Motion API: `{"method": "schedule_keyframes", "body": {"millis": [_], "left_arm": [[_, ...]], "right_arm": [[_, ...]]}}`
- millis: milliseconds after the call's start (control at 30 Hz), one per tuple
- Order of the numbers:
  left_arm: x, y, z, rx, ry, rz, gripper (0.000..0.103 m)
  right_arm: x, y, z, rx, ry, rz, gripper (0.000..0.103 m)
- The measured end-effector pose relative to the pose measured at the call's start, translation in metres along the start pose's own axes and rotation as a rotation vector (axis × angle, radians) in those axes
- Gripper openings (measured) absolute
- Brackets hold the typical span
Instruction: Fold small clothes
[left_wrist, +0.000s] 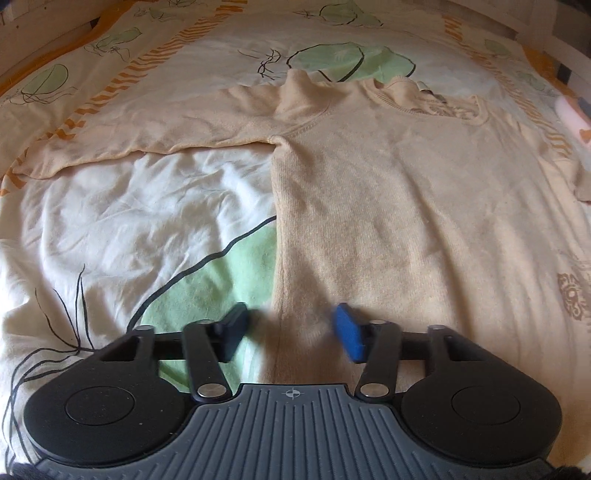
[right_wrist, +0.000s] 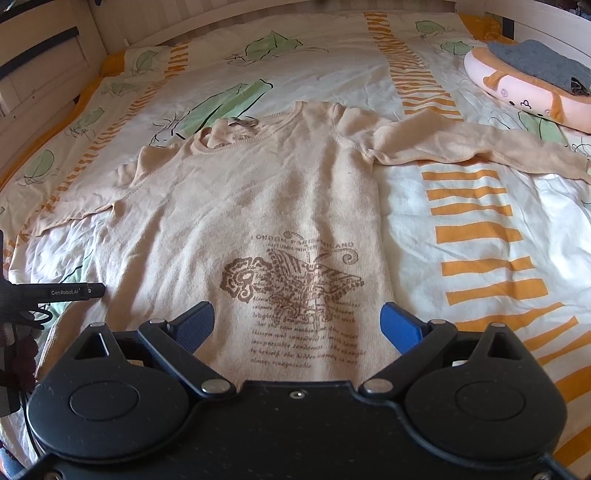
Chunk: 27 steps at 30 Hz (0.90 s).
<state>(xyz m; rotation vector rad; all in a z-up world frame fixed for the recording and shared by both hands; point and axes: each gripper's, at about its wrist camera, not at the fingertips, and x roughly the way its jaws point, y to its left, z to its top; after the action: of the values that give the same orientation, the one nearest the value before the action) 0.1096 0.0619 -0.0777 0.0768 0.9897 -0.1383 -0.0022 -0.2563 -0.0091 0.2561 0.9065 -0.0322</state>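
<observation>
A cream long-sleeved sweater (left_wrist: 388, 192) with a brown print lies flat and face up on the bed, collar at the far end, both sleeves spread out sideways. In the right wrist view the sweater (right_wrist: 251, 199) fills the middle, print near the hem. My left gripper (left_wrist: 291, 332) is open and empty, low over the sweater's left side edge near the hem. My right gripper (right_wrist: 297, 325) is open and empty, above the printed lower part of the sweater. The left gripper's body (right_wrist: 55, 291) shows at the left edge of the right wrist view.
The bed sheet (left_wrist: 129, 206) is white with green leaves and orange stripes. A pink plush cushion (right_wrist: 524, 92) with a folded grey garment (right_wrist: 543, 62) on it lies at the far right. A wooden bed frame (right_wrist: 44, 66) runs along the left and far sides.
</observation>
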Motion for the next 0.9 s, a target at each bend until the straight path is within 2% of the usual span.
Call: {"method": "schedule_keyframes", "body": {"millis": [67, 133, 300, 467, 533, 567, 600, 700, 767, 833, 900], "left_arm": [[-0.001, 0.000, 0.001, -0.002, -0.006, 0.028, 0.014], [-0.003, 0.003, 0.001, -0.006, -0.006, 0.053, 0.005], [0.000, 0.012, 0.000, -0.026, 0.013, 0.075, 0.005], [0.002, 0.005, -0.001, 0.000, 0.010, 0.101, 0.005], [0.002, 0.005, -0.003, 0.005, 0.006, 0.104, 0.005], [0.001, 0.005, -0.003, 0.003, 0.005, 0.104, 0.006], [0.001, 0.006, -0.003, -0.002, 0.005, 0.101, 0.006], [0.001, 0.011, -0.004, -0.020, 0.005, 0.088, 0.007], [0.001, 0.012, -0.005, -0.023, 0.005, 0.082, 0.007], [0.001, 0.012, -0.004, -0.018, 0.007, 0.083, 0.007], [0.000, 0.010, -0.003, -0.013, 0.011, 0.089, 0.007]], "right_arm": [[0.002, 0.000, 0.000, 0.002, 0.005, 0.002, 0.097], [0.003, 0.000, 0.000, 0.002, 0.008, 0.004, 0.097], [0.005, -0.003, 0.000, 0.006, 0.006, -0.003, 0.097], [0.013, -0.011, 0.005, 0.024, 0.008, -0.018, 0.096], [0.022, -0.012, 0.011, 0.013, 0.006, -0.021, 0.093], [0.030, -0.011, 0.014, -0.004, 0.011, -0.025, 0.087], [0.038, -0.010, 0.016, -0.021, 0.024, -0.035, 0.081], [0.062, -0.013, 0.017, -0.059, 0.081, -0.101, 0.074], [0.068, -0.023, 0.013, -0.066, 0.099, -0.176, 0.074], [0.063, -0.037, 0.011, -0.032, 0.102, -0.169, 0.076], [0.056, -0.051, 0.009, 0.003, 0.117, -0.209, 0.076]]}}
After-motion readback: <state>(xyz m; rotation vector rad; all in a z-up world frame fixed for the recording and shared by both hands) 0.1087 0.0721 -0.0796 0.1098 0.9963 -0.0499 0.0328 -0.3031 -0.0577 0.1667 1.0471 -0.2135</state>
